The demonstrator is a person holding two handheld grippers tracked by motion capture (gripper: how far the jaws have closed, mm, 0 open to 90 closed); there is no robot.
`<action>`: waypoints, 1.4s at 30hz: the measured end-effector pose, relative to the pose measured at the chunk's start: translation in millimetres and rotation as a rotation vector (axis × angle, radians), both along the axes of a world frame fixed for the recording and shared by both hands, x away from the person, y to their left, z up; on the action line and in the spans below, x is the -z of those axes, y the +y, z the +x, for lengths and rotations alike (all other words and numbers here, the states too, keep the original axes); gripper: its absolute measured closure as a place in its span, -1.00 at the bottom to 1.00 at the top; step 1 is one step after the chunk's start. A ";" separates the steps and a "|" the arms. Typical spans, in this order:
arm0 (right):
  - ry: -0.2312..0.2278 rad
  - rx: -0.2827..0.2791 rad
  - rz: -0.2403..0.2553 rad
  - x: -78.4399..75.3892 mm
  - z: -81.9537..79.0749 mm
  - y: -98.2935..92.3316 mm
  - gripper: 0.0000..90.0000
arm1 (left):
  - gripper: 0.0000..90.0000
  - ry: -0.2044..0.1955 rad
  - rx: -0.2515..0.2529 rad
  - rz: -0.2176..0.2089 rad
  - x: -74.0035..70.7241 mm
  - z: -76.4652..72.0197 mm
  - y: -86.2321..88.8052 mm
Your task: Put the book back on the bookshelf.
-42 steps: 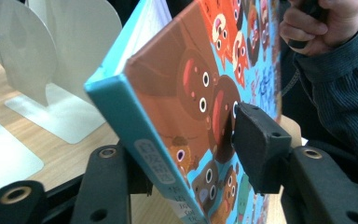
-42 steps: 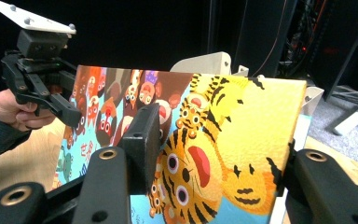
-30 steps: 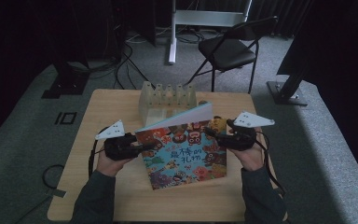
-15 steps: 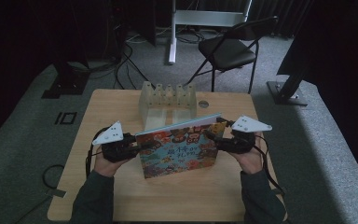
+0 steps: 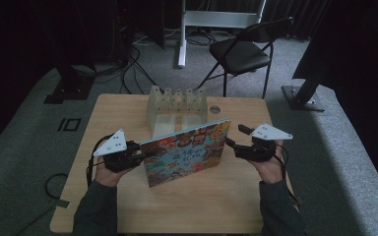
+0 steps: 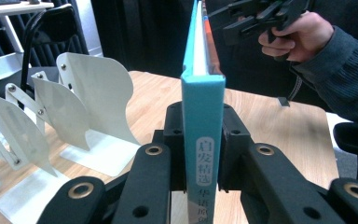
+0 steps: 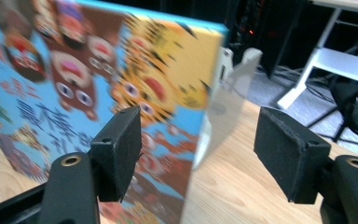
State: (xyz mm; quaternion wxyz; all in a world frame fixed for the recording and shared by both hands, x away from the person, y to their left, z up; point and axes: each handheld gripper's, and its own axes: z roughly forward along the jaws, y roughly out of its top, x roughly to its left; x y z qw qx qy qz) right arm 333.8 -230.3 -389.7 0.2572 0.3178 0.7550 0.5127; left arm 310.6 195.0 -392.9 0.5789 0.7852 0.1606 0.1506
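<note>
Two grippers, one book. Left gripper (image 6: 200, 154): jaws clamped on the spine end of the book (image 5: 184, 151), pads pressed flat against both covers, as its own view shows with the blue spine rising straight between them. Right gripper (image 7: 200, 158): jaws spread apart, having just been opening; in its own view the book's free edge stands between the two pads, nearer the left one, with no pad seen pressing on it. Book: hardback picture book with a bright cartoon cover, standing on its lower edge on the table (image 5: 128, 110), cover facing the person, long axis running across the table from one hand to the other and rising slightly toward the right gripper (image 5: 234, 144). In the high view the left gripper (image 5: 145, 156) sits at the book's left end, so the book's weight appears to rest on that grip alone. Rack (image 5: 177, 105): pale divider rack with upright curved fins, standing just behind the book, farther from the person. Judgement: the next move likely turns on carrying the book away from the person into a slot, spine hand leading. Chair (image 5: 241, 51): on the floor beyond the table.
</note>
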 end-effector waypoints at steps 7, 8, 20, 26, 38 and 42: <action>0.019 0.042 0.002 10.6 7.2 -5.8 -0.20 | 0.76 -0.015 -0.018 -0.001 1.3 -1.6 3.8; 0.024 0.047 0.000 11.9 8.4 -5.8 -0.17 | 0.77 -0.015 -0.019 -0.004 1.8 -1.5 4.2; 0.084 0.081 0.039 32.5 33.9 2.4 -0.07 | 0.79 -0.032 -0.027 -0.012 6.7 -5.0 6.3; 0.109 0.088 0.079 38.4 43.3 2.5 -0.09 | 0.77 -0.038 -0.034 -0.020 8.2 -6.7 5.8; 0.123 0.086 0.083 44.4 46.6 4.1 -0.12 | 0.42 -0.018 -0.031 -0.098 19.3 -4.7 0.9; 0.123 0.087 0.079 44.4 46.8 4.0 -0.13 | 0.39 -0.017 -0.030 -0.122 22.3 -5.0 -1.3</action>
